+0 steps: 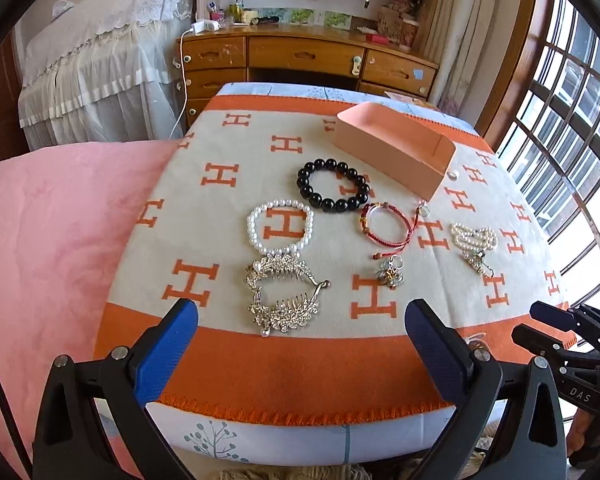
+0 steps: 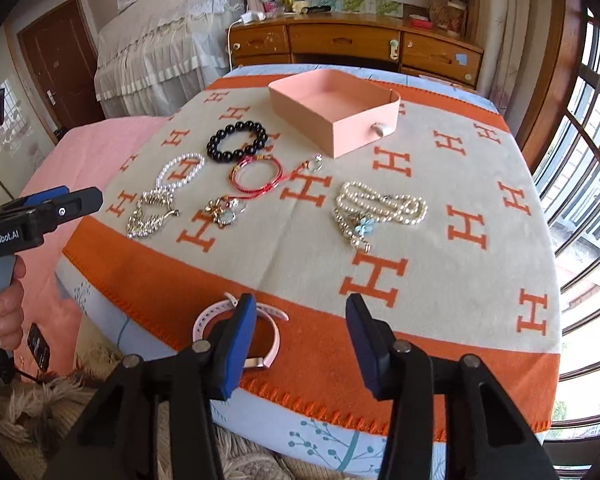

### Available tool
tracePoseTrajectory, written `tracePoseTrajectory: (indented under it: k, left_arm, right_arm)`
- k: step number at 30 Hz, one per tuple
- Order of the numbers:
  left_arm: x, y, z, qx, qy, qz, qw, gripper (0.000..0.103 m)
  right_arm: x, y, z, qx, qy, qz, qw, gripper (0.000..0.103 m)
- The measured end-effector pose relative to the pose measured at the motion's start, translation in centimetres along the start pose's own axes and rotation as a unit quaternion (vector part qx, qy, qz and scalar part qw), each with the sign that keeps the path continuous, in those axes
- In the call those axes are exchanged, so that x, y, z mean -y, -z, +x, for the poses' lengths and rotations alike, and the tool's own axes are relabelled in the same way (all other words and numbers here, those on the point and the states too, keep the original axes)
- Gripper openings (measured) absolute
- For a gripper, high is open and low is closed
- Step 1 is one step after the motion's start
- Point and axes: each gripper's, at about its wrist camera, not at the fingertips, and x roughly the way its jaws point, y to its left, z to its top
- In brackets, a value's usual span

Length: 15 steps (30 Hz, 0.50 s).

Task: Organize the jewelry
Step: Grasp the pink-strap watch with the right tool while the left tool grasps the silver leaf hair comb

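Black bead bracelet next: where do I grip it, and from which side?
Come straight down on the black bead bracelet and pinch one arc of beads, one finger inside the ring, one outside. It lies flat and open; its near-left arc is freest, away from the red cord bracelet and pink box.

Sunlit bedroom: wooden desk (image 1: 308, 56), barred window (image 1: 572, 120).

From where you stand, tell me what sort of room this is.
Most likely a bedroom in a home. A wooden desk with drawers stands against the far wall, a lace dust cover drapes some furniture beside it, and jewelry lies on an orange-and-cream blanket over what looks like a bed.
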Motion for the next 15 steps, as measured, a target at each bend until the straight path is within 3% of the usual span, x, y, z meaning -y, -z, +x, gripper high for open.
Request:
tracePoseTrajectory:
  k: [7,15]
  left_arm:
    - [0.9,1.0,2.8,-0.030,-0.010,0.041,0.9987,0.102]
    - [-0.3,0.8,4.9,-0.057,-0.001,0.025,0.9980,0.102]
  right_arm:
    - [-1.0,-0.5,2.8,-0.045,-0.029,-0.050,0.997,0.046]
    - [-3.0,-0.5,6.2,-0.106,-0.030,-0.169,0.979,0.045]
